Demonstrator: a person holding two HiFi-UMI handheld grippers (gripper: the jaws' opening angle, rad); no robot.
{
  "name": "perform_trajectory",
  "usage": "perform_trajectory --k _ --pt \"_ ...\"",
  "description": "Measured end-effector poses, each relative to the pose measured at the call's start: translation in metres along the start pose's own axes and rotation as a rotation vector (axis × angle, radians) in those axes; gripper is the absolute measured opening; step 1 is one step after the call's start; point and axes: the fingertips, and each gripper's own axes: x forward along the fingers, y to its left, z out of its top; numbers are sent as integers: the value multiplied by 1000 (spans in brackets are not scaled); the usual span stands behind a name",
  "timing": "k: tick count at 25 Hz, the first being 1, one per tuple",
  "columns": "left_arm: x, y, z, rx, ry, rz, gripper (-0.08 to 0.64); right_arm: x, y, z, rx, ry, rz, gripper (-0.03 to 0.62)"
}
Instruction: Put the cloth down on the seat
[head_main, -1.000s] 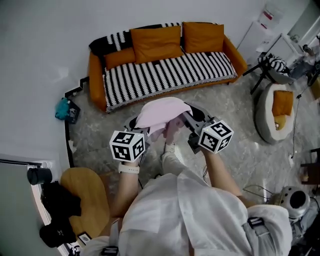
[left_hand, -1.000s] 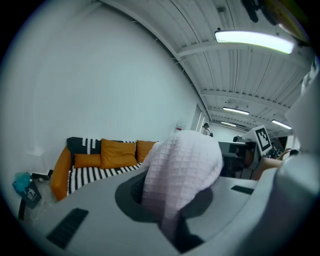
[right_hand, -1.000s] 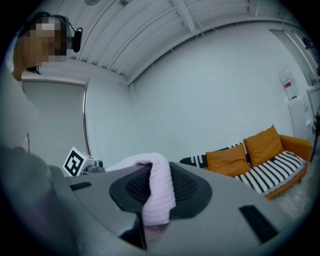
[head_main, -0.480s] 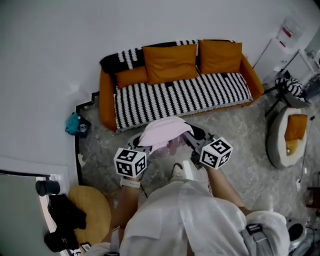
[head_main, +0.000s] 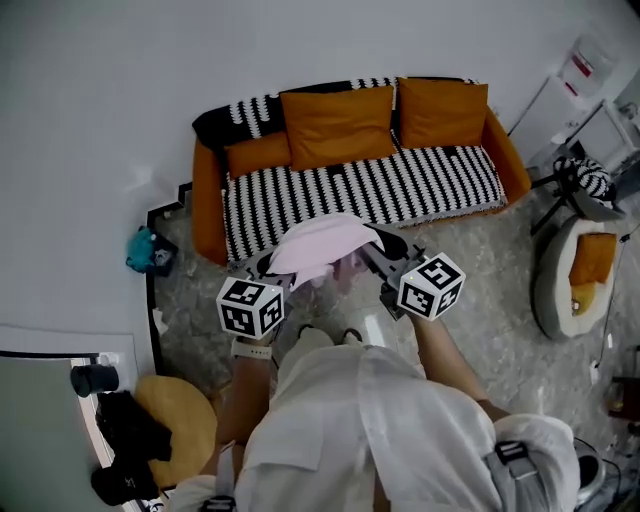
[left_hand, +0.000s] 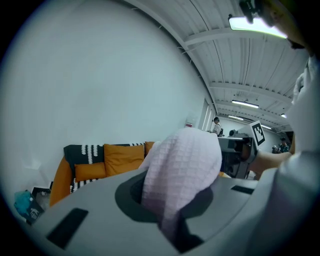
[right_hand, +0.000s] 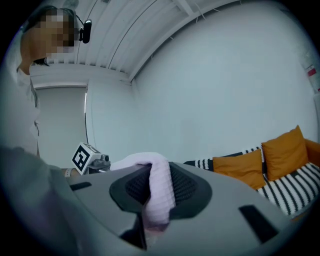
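A pale pink waffle cloth (head_main: 322, 246) hangs stretched between my two grippers, in front of the sofa's striped seat (head_main: 360, 192). My left gripper (head_main: 272, 268) is shut on the cloth's left end, and the cloth (left_hand: 177, 172) bulges out from between its jaws. On the other side, my right gripper (head_main: 372, 252) is shut on the right end, with a fold of cloth (right_hand: 159, 192) pinched between its pads. Both grippers sit over the grey floor, just short of the sofa's front edge.
The orange sofa (head_main: 208, 195) has two orange cushions (head_main: 338, 112) and a black-and-white throw. A teal bag (head_main: 146, 250) lies on the floor left of it. A round white pet bed (head_main: 575, 270) sits at the right, a tripod (head_main: 572, 190) behind it, a wooden stool (head_main: 185, 430) near left.
The person has stepped closer to the sofa, carrying the cloth forward with both grippers. Both grips on the cloth are unchanged.
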Motion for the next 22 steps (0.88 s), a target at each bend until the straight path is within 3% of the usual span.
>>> perform_trajectory --k 7,14,17,22 --pt "52 40 5 8 61 -60 57 40 -49 -5 6 68 -32 81" --pt "122 113 29 4 113 -121 57 114 -114 4 23 114 -101 81" --pt "160 153 43 58 157 -157 55 153 -152 8 -9 157 -111 81" --pt "231 229 78 241 240 -215 57 237 -227 30 -132 240 -74 81"
